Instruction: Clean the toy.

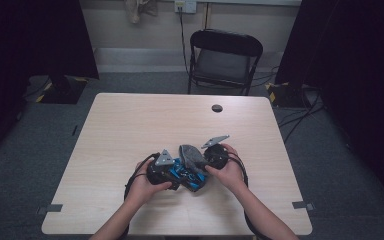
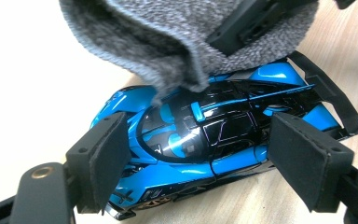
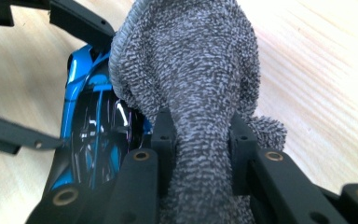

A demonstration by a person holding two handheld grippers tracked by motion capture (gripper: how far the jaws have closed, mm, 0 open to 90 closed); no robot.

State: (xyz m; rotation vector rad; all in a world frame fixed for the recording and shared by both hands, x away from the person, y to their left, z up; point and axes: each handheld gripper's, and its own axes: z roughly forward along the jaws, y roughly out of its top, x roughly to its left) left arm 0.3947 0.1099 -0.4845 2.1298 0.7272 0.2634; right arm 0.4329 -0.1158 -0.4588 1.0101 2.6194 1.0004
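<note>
Toy car (image 2: 214,135), blue and black: on tabletop (image 1: 130,125), clamped across its body by left gripper (image 2: 205,158). Grey cloth (image 3: 196,93): pinched in right gripper (image 3: 200,140), resting on the car. Step: wiping. Next: drag cloth along bodywork.

In the left gripper view, the grey cloth (image 2: 168,42) is cut off by the top edge and covers the far side of the blue and black toy car (image 2: 214,135); the car's wheels on that side are hidden beneath it. The car's nose, at the left pad, is partly hidden behind that pad (image 2: 105,158). In the right gripper view, the cloth (image 3: 196,70) hides most of the car (image 3: 93,135), and the cloth's lower end runs off the bottom edge. In the high view, the car (image 1: 182,172) is too small to make out its details, and hands cover both grippers' bodies beside it.
</note>
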